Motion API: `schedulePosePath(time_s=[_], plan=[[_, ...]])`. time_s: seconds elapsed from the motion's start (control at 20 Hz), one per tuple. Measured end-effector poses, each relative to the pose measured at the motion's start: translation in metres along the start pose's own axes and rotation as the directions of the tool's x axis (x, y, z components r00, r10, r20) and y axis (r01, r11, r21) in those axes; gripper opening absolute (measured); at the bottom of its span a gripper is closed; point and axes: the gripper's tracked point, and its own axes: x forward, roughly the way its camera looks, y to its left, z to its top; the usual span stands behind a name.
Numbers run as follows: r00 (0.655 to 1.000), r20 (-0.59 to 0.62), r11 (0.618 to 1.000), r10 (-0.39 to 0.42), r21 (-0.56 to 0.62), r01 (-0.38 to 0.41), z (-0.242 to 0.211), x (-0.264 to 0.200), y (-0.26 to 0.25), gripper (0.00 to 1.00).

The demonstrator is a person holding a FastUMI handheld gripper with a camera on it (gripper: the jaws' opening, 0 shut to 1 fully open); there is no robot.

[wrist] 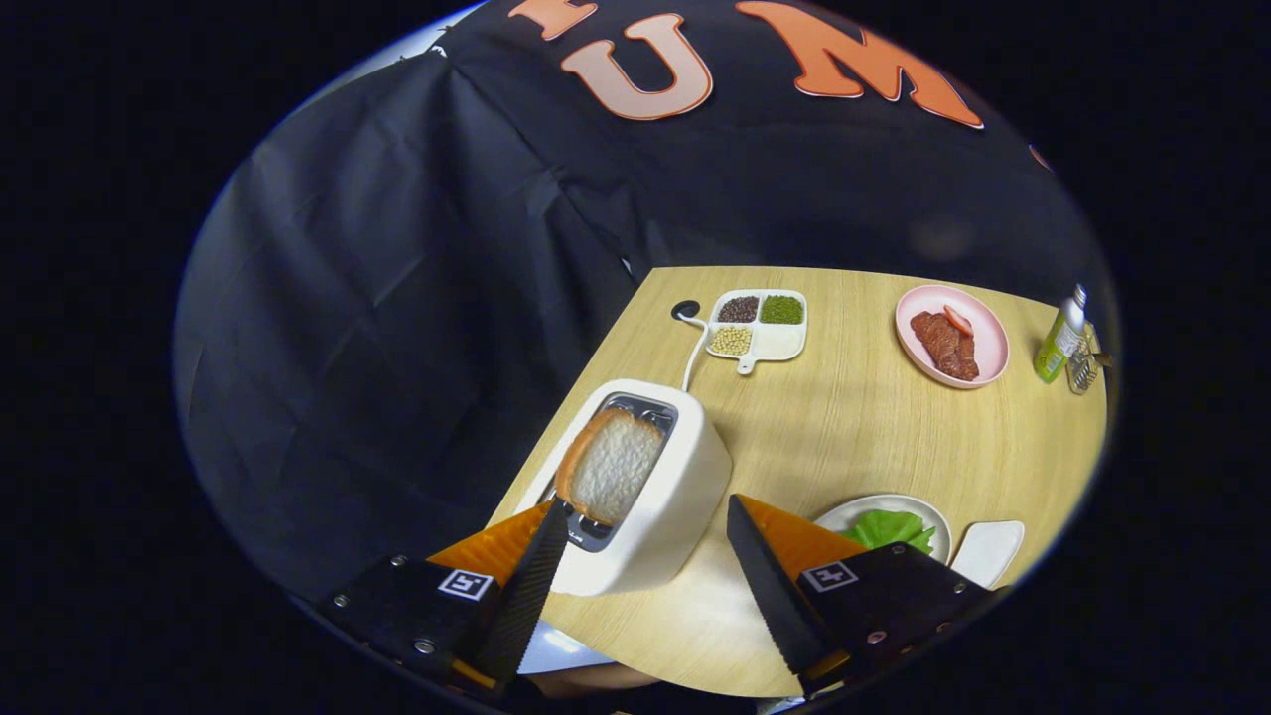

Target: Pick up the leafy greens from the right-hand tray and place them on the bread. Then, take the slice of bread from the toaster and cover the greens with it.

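A round, light wooden table point(844, 427) carries a white divided dish point(760, 328) with dark, green and pale yellow grains in three compartments, its fourth bare. Well apart from it sits a pink round plate point(951, 336) holding reddish-brown meat slices point(945, 343). Near that plate stands a green-labelled plastic bottle point(1059, 338).

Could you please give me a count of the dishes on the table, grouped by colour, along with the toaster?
White dishes: 3, namely the divided tray, the round plate under the leafy greens, and the small empty dish.
Pink plates: 1, holding meat.
Toasters: 1, with the bread slice in its slot.
Total: 5.
The gripper is open around the toaster.
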Motion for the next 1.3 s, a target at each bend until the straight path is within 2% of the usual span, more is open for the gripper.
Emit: schedulePosePath(time_s=[0.35, 0.65, 0.85, 1.0, 1.15, 1.3], plan=[[0.997, -0.075, 1.0, 0.014, 0.01, -0.014, 0.01, 0.04, 0.034, 0.95], [0.988, -0.149, 0.999, -0.024, 0.02, 0.027, 0.002, 0.075, 0.032, 0.83], [0.988, -0.152, 0.997, -0.01, 0.079, 0.022, 0.003, 0.089, 0.03, 0.66], [0.99, -0.144, 0.995, 0.004, 0.095, 0.01, 0.003, 0.086, 0.027, 0.48], [0.992, -0.126, 0.995, 0.001, 0.104, 0.012, 0.004, 0.079, 0.022, 0.38], [0.996, -0.091, 0.993, -0.009, 0.115, 0.019, 0.006, 0.07, 0.012, 0.17]])
